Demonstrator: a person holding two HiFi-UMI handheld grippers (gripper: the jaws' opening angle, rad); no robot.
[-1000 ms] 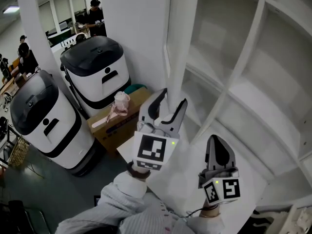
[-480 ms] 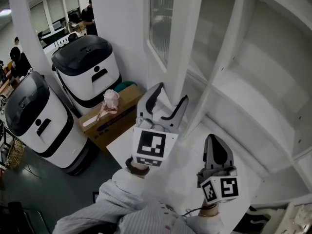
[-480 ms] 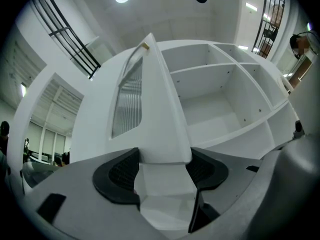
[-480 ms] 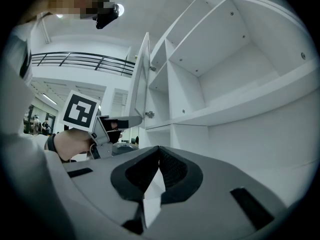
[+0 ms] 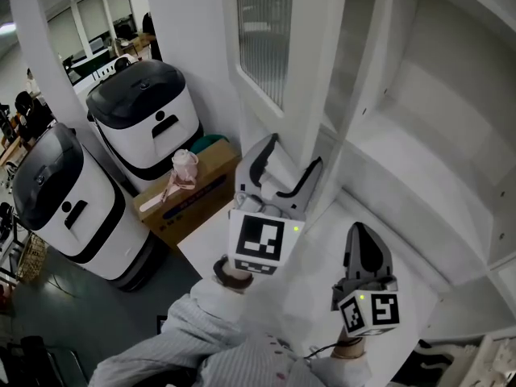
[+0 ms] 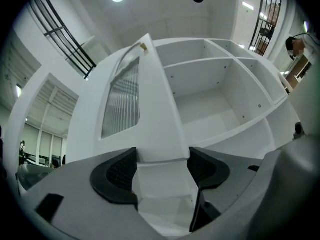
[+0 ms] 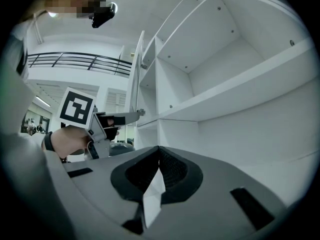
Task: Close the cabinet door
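Observation:
The white cabinet door [image 5: 300, 71] with a ribbed glass pane [image 5: 264, 31] stands ajar in front of the open white shelves [image 5: 419, 160]. My left gripper [image 5: 292, 160] straddles the door's lower free edge [image 6: 159, 134]. Its jaws are opening, and the dark pads [image 6: 117, 171] stand on either side of the edge without pressing it. In the right gripper view the door [image 7: 135, 79] shows edge-on with my left gripper [image 7: 131, 117] on it. My right gripper [image 5: 364, 236] hangs lower right, before the shelves, shut and empty [image 7: 159, 156].
Two white machines with black lids [image 5: 145, 111] [image 5: 64, 200] stand on the floor at left. Beside them a cardboard box [image 5: 193, 198] carries a pink object [image 5: 184, 168]. People sit at desks far back left. A white counter [image 5: 322, 289] runs below the shelves.
The left jaws have spread wider around the door's edge. The door has swung, so its glass pane now faces me more, and both grippers have shifted slightly right.

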